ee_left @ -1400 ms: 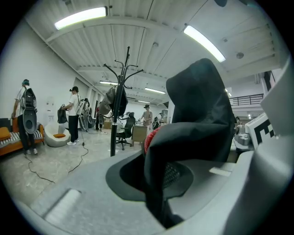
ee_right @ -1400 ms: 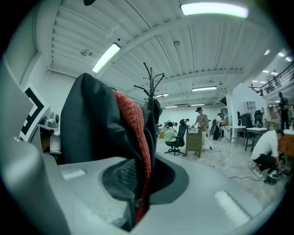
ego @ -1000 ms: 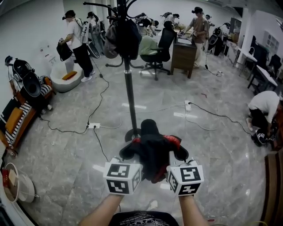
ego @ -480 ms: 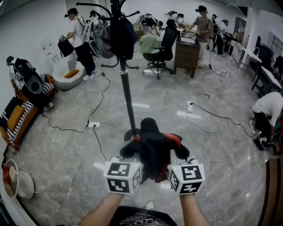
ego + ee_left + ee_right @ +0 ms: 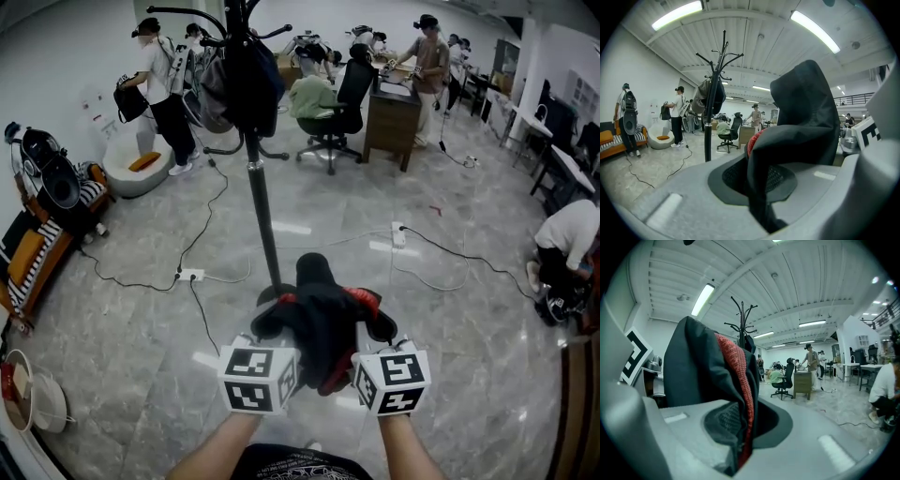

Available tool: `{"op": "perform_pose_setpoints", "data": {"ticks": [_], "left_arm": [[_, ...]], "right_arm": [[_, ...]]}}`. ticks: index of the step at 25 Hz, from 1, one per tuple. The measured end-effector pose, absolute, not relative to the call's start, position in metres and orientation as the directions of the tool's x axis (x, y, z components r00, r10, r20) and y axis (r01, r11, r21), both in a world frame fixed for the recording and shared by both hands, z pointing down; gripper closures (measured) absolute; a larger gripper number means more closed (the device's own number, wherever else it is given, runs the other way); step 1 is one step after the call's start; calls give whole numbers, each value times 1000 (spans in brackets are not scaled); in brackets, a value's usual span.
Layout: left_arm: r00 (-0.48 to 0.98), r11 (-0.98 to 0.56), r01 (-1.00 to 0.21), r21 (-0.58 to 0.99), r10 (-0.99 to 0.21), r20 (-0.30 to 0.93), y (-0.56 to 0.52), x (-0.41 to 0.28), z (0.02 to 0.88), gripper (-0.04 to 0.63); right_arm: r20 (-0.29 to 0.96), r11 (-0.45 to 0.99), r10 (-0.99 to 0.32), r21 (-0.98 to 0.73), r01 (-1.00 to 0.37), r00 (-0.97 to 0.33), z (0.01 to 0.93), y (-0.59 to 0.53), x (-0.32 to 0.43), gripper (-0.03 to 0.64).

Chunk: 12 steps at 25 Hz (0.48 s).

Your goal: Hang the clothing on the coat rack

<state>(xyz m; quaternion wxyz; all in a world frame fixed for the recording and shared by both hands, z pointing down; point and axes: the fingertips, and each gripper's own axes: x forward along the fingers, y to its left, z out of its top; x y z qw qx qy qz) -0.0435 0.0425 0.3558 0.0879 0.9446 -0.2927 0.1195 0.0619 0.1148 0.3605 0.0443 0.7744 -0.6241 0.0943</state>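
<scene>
Pinching bunched black, red-trimmed clothing (image 5: 320, 314), left gripper (image 5: 274, 326) and right gripper (image 5: 375, 326) jaws nearly closed; coat rack (image 5: 260, 211) at twelve o'clock.

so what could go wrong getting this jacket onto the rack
1. Cables and a power strip lie on the floor beside the coat rack: a trip hazard.
2. Its hooks already carry dark clothes, so a free hook may be hard to reach.
3. The jacket hangs bunched from the left gripper and right gripper; a fold could slip.
</scene>
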Motion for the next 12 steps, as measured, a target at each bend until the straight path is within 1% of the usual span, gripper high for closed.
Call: {"op": "perform_pose_setpoints", "data": {"ticks": [12], "left_arm": [[832, -840, -529, 117, -487, 266, -42, -9, 353, 566]], "right_arm": [[209, -248, -948, -20, -968, 239, 353, 32, 90, 595]]}}
